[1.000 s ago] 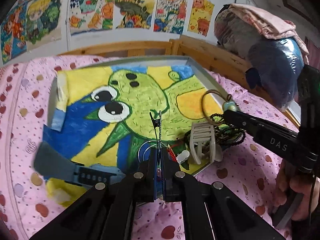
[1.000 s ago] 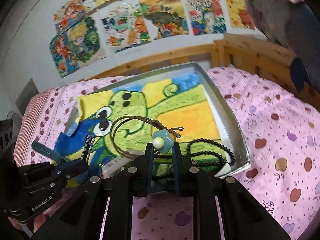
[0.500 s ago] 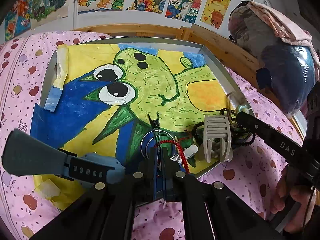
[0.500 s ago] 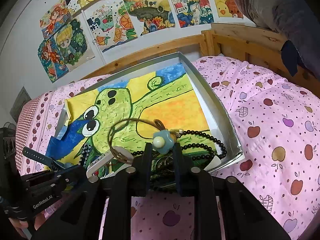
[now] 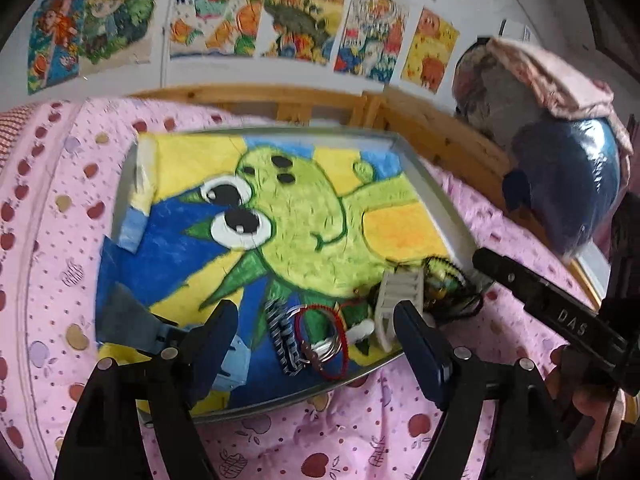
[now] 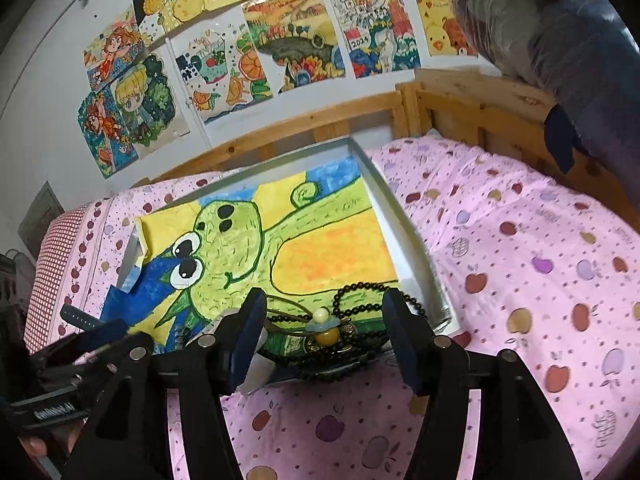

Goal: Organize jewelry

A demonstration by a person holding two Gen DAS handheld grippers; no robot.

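both tongs released, now spread: left tongs [image 5: 316,338], right tongs [image 6: 324,330] | one tray [image 5: 432,192]

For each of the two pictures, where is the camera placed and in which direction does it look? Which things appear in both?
Left wrist: sits on the left gripper, open, looking forward over the tray at the red bracelet; the right gripper's arm and a hand show at right.
Right wrist: sits on the right gripper, open, facing the black bead necklace; the left gripper shows at lower left.
Shared: tray, frog drawing, wall pictures.
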